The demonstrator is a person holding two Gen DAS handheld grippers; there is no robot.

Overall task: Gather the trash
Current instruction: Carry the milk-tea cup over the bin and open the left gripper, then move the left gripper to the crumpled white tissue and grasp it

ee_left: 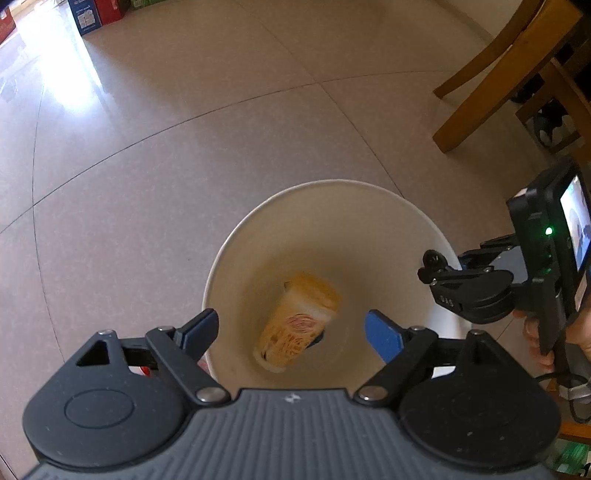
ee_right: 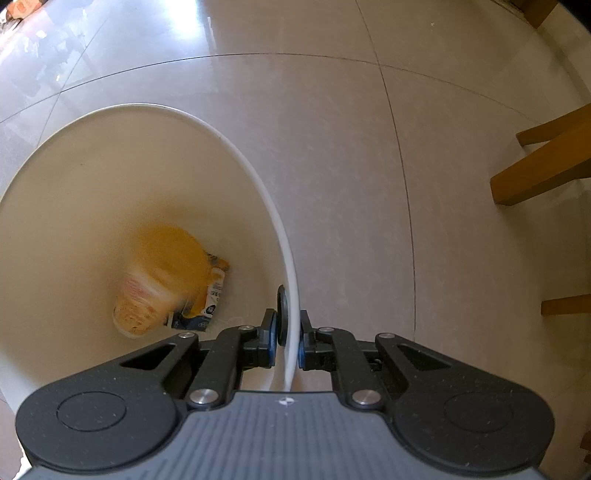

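A white round bin (ee_left: 332, 181) stands on the tiled floor. Inside it lies an orange and cream paper cup (ee_left: 299, 321), blurred and tipped on its side. My left gripper (ee_left: 290, 323) hangs open above the bin mouth, its blue pads (ee_left: 380, 334) wide apart with nothing pressed between them. In the right wrist view the same cup (ee_right: 162, 280) rests on a blue and white packet (ee_right: 210, 306) at the bin's bottom. My right gripper (ee_right: 288, 339) points down and is shut on the bin's rim (ee_right: 258, 177), one pad inside the wall and one outside. It also shows in the left wrist view as the right gripper (ee_left: 439, 269).
Wooden chair legs (ee_left: 491, 85) (ee_right: 535, 177) stand to the right of the bin. Coloured boxes (ee_left: 88, 14) sit on the floor far off at the top left. A person's hand (ee_left: 532, 332) holds the right gripper's handle.
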